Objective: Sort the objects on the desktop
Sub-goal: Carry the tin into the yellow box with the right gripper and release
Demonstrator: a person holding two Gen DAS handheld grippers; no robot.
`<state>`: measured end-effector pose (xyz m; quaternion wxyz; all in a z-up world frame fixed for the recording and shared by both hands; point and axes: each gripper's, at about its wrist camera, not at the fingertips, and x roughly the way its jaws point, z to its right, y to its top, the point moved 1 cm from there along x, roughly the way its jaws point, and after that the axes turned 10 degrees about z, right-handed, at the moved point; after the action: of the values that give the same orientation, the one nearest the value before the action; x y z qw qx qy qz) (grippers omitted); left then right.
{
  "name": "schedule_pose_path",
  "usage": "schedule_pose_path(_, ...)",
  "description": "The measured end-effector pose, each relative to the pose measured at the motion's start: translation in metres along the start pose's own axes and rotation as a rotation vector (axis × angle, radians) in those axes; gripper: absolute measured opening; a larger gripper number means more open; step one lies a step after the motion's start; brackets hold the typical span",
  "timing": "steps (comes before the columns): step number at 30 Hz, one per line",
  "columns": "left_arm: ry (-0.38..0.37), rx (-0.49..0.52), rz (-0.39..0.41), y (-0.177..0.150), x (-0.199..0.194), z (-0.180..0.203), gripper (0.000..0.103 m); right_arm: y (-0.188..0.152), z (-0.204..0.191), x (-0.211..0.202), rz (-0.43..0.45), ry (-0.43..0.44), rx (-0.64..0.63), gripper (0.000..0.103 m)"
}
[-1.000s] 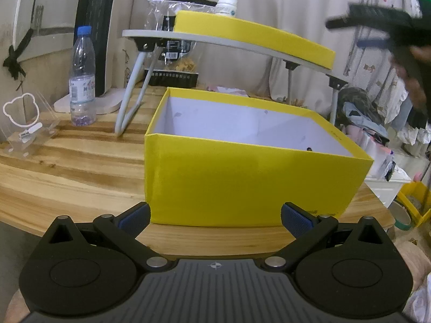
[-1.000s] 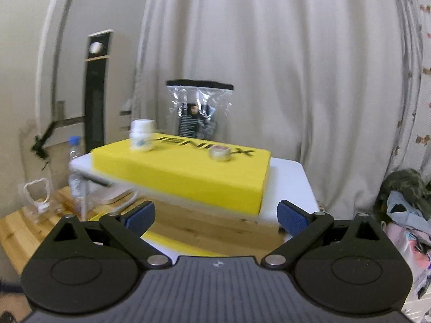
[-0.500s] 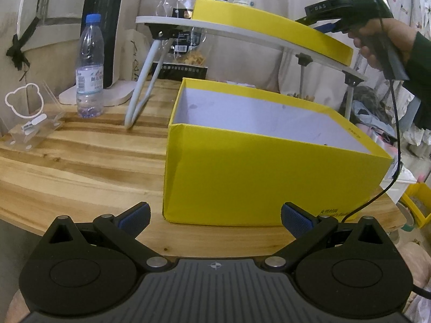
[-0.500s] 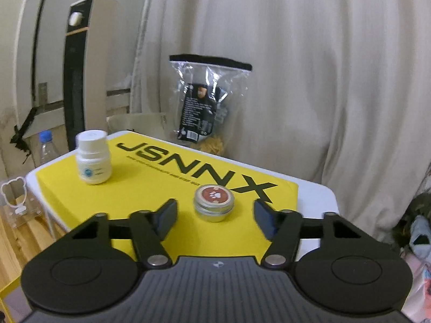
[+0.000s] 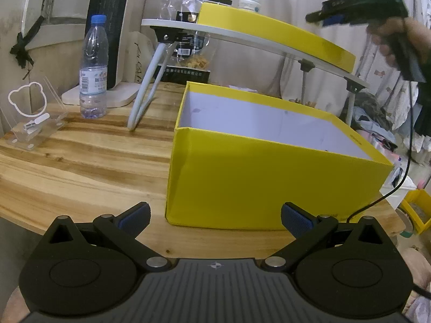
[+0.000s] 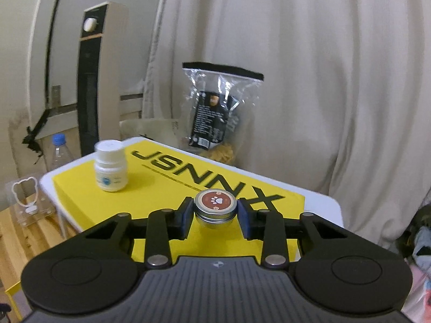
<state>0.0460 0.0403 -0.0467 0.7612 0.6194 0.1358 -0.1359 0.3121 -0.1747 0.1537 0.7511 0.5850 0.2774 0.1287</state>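
A small round tin with a brown paw-print lid sits on the yellow box lid, which lies on a white folding stand. My right gripper is shut on the tin, one pad at each side. A white pill bottle stands on the lid to the left; it also shows in the left wrist view. The open yellow box stands on the wooden table below. My left gripper is open and empty, just in front of the box. My right gripper shows above the lid in the left wrist view.
A water bottle and a clear bear-shaped stand are on the wooden table at the left. A snack bag stands behind the folding stand. A tall heater is at the back left. Curtains hang behind.
My right gripper moved forward and down over the yellow lid and closed on the round tin. The left gripper shifted a little left and stayed open.
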Motion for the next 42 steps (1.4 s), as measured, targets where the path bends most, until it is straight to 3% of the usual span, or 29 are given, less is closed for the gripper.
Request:
schedule_pose_path(3,-0.005,-0.011,-0.011,-0.001,0.001,0.0,0.103,0.003,-0.019,-0.026,0.022,0.024,-0.12,0.035)
schedule_pose_path(9,-0.032,0.0,-0.003,-0.003,-0.003,0.006,0.103,-0.02,-0.053,-0.06,-0.052,0.134,-0.217,0.035)
schedule_pose_path(12,-0.038,-0.006,-0.007,-0.004,-0.004,0.006,0.103,-0.042,-0.065,-0.058,-0.133,0.166,-0.269,0.035)
schedule_pose_path(22,0.009,-0.046,0.031,-0.005,-0.013,-0.006,0.103,-0.134,-0.098,0.005,-0.535,0.286,-0.43,0.035)
schedule_pose_path(29,0.041,-0.067,0.047,-0.004,-0.017,-0.015,0.103,-0.162,-0.123,0.035,-0.737,0.42,-0.521,0.035)
schedule_pose_path(36,0.04,-0.108,0.07,-0.001,-0.022,-0.025,0.103,-0.173,-0.129,0.04,-0.798,0.435,-0.544,0.036)
schedule_pose_path(42,0.055,-0.104,0.167,0.017,-0.031,-0.036,0.103,-0.175,-0.13,0.033,-0.806,0.432,-0.553,0.04)
